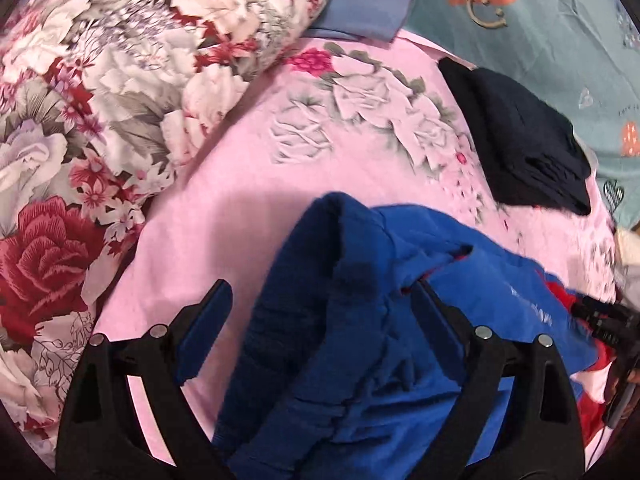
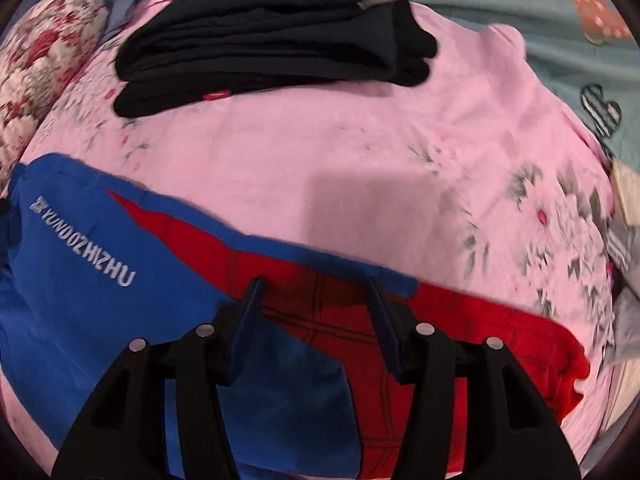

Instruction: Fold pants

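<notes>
The pants point(image 1: 360, 360) are blue with red panels and lie bunched on the pink floral bedsheet point(image 1: 248, 184). My left gripper point(image 1: 320, 286) is open and points down over a rumpled blue fold, which sits between its fingers without being pinched. In the right wrist view the pants point(image 2: 100, 300) show white lettering on the blue part, and a red leg runs off to the right. My right gripper point(image 2: 315, 282) hovers open above that red section, with nothing clamped between its pads.
A stack of folded black clothes point(image 2: 272, 40) lies at the far side of the pink sheet point(image 2: 360, 152), also visible as black clothes point(image 1: 520, 140). A thick floral quilt point(image 1: 100, 120) bulks on the left. Teal bedding point(image 1: 540, 20) lies beyond. Grey and white garments point(image 2: 624, 248) sit at the right edge.
</notes>
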`<state>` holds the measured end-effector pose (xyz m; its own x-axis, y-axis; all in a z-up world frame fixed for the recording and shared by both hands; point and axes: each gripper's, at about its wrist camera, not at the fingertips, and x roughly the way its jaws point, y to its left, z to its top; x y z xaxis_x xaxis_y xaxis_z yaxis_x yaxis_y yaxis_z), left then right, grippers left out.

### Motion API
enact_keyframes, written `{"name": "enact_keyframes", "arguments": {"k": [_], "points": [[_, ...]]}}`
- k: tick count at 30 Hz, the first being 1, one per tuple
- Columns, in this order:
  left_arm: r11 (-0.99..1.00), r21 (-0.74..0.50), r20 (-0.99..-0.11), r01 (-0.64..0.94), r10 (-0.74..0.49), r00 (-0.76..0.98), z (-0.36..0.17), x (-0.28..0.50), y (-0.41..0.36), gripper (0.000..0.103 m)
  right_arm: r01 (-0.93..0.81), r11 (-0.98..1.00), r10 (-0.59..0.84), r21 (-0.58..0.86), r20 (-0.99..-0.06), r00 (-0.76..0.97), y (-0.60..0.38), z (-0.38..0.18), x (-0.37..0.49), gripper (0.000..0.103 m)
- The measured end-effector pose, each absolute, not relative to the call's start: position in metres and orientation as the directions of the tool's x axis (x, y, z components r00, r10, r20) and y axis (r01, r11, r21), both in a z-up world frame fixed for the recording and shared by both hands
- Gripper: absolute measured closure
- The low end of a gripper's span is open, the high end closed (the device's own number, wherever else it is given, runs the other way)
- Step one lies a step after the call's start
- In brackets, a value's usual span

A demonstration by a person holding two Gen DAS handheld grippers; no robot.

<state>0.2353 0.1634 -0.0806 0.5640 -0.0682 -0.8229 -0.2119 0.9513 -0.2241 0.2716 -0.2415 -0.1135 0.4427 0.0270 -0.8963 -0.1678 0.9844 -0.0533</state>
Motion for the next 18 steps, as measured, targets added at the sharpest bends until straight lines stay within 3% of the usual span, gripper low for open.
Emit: {"name": "enact_keyframes", "arguments": {"k": [4,5,7,10,13,16,18], "points": [[0.949,-0.231,-0.822,-0.215,-0.072,0.565,-0.079,0.235,0.164,0.011,-0.198,0.977,0.006,-0.082,-0.913,0.408,-0.236,-0.127,0.292,0.053],[0.952,-0.226,-0.820,-0.206,-0.072,0.567,-0.079,0.234,0.162,0.011,-0.200,0.978,0.027,-0.058,-0.917,0.397,-0.237,-0.128,0.297,0.063],[0.959,-0.206,-0.819,-0.195,-0.060,0.571,-0.078,0.234,0.157,0.011,-0.222,0.973,0.035,-0.059,-0.917,0.396,-0.232,-0.129,0.304,0.103],[0.960,-0.154,-0.823,-0.233,0.006,0.568,-0.082,0.236,0.157,0.011,-0.195,0.970,-0.045,-0.147,-0.893,0.448,-0.216,-0.129,0.311,0.103],[0.951,-0.149,-0.826,-0.272,0.032,0.563,-0.088,0.239,0.163,0.011,-0.032,0.997,-0.042,-0.071,-0.833,0.552,-0.235,-0.114,0.327,0.103],[0.951,-0.146,-0.832,-0.271,0.031,0.555,-0.093,0.241,0.164,0.011,-0.027,0.999,-0.023,-0.041,-0.885,0.465,-0.235,-0.139,0.352,0.101],[0.954,-0.140,-0.830,-0.265,0.032,0.557,-0.093,0.241,0.165,0.010,-0.029,0.988,-0.119,-0.153,-0.864,0.489,-0.227,-0.139,0.356,0.072]]}}
